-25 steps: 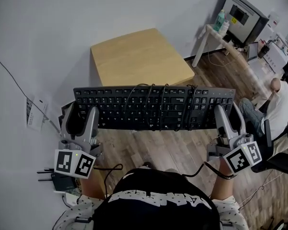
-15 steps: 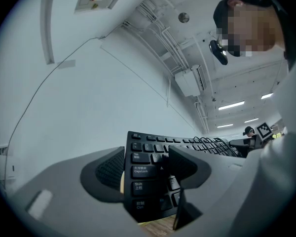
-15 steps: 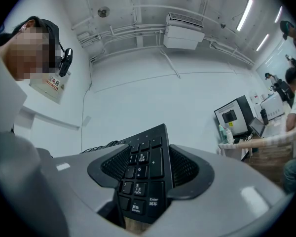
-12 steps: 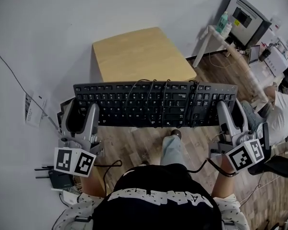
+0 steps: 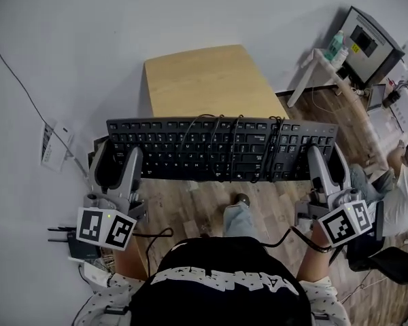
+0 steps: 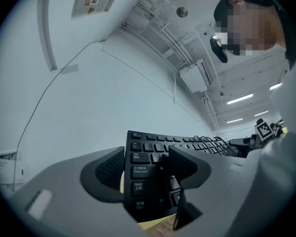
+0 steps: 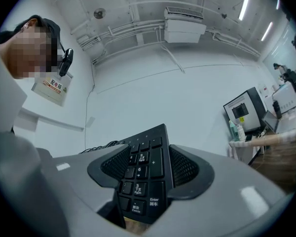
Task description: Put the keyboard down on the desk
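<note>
The left gripper [image 5: 117, 163] and right gripper [image 5: 326, 161] are pinching opposite ends of the black keyboard [image 5: 221, 148] at mid-frame, with the wooden bench [image 5: 204, 80] at upper centre.

The black full-size keyboard [image 5: 190, 156], its cord [image 5: 218, 123] looped over the keys, hangs level in the air at the near edge of the light wooden desk [image 5: 207, 80], its ends clamped by the left gripper [image 5: 115, 159] and the right gripper [image 5: 327, 161].

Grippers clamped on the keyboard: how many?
2. The left gripper holds the keyboard at its left end; the right gripper holds it at the number-pad end. None hidden.
</note>
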A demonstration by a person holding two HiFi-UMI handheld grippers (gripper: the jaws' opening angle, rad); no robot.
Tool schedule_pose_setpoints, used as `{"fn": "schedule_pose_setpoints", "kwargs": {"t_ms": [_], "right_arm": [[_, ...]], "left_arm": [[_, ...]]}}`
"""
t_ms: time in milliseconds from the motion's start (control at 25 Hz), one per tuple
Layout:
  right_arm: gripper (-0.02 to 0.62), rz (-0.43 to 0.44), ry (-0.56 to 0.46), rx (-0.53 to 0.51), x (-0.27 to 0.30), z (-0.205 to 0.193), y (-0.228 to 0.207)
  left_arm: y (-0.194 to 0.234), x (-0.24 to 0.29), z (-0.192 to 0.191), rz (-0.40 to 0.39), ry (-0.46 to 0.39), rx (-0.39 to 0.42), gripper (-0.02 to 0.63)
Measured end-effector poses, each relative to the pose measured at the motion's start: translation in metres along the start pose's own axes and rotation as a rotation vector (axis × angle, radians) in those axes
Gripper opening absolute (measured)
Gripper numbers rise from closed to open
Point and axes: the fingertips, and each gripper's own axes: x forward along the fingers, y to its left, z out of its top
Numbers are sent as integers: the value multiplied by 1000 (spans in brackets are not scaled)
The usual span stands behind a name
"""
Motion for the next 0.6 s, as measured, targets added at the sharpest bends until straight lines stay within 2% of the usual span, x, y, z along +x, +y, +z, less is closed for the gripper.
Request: {"fn": "schedule_pose_setpoints", "kwargs": {"t_ms": [240, 600], "right_arm": [[270, 78, 15, 25, 2, -13, -19], [268, 161, 38, 38, 11, -28, -38]], "left_arm": [[-17, -21, -12, 81, -4, 25, 259], [-30, -37, -31, 159, -18, 35, 259]]}}
